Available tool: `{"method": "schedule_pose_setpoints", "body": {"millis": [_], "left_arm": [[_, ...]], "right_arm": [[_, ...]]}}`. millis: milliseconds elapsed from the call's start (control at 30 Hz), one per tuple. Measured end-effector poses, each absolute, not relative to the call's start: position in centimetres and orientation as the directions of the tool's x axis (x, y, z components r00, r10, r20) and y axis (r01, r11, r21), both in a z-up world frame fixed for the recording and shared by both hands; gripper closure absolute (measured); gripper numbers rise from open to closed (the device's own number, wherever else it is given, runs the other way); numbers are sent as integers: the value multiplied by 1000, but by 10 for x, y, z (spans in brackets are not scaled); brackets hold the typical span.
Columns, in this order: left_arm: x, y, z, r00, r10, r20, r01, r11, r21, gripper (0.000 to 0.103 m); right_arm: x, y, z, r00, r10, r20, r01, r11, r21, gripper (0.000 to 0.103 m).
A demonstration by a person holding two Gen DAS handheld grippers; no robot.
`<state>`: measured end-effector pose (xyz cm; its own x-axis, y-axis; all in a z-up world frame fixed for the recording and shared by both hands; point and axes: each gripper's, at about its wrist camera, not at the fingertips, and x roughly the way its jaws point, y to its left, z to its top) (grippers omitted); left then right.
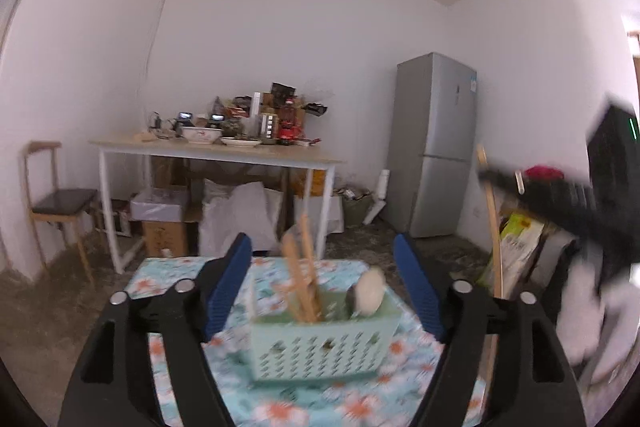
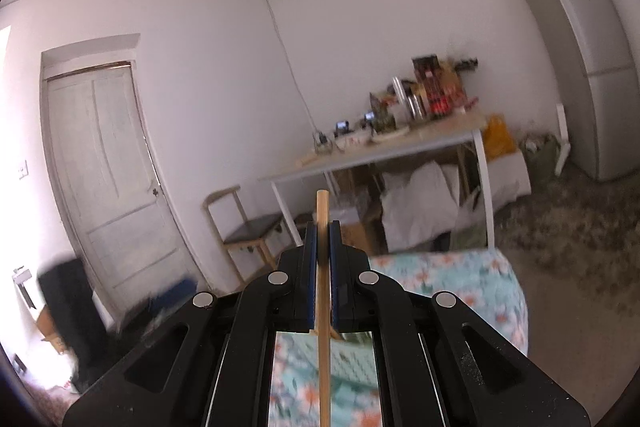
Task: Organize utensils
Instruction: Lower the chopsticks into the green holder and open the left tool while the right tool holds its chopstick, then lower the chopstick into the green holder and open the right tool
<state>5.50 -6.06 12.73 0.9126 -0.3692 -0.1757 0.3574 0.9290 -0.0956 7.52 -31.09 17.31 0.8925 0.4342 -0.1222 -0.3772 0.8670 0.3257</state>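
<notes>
**Mia:** What is going on with the sticks?

**Ben:** We are in the middle of putting things away. The green basket [image 1: 324,341] sits on the flowery cloth [image 1: 280,407], right in front of the left tongs [image 1: 324,279]. It already has some wooden chopsticks [image 1: 304,279] standing in its left part, and a spoon [image 1: 370,291] in its right part.

**Mia:** Are the left tongs holding anything?

**Ben:** No. Their blue fingers [image 1: 230,287] are spread wide, one on each side of the basket, and they touch nothing. I think they are done with their bit.

**Mia:** And the right tongs?

**Ben:** The right tongs [image 2: 323,227] are squeezed tight on one chopstick [image 2: 323,307]. It stands almost straight up between the blue pads, and its top pokes out above them. From the left camera you can see it off to the right of the basket, up in the air and well apart from it.

**Mia:** So what comes next?

**Ben:** I guess that chopstick has to go over to the left and sit with the other ones. The low end should go in first, into the left part, not the spoon part.

**Mia:** Could it go wrong?

**Ben:** Maybe. It could bump the standing sticks or the rim, so go slow, and let go only when it is inside.
</notes>
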Motion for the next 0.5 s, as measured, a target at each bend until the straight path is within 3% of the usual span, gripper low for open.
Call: {"method": "schedule_pose_setpoints", "body": {"millis": [300, 500], "left_arm": [[45, -50, 83, 920, -220, -324, 216, 975, -49, 12], [67, -36, 53, 908, -85, -410, 68, 996, -58, 9]], "right_arm": [[117, -302, 208, 914, 403, 55, -395, 849, 351, 99], [158, -293, 203, 943, 330, 48, -326, 884, 335, 99]]}}
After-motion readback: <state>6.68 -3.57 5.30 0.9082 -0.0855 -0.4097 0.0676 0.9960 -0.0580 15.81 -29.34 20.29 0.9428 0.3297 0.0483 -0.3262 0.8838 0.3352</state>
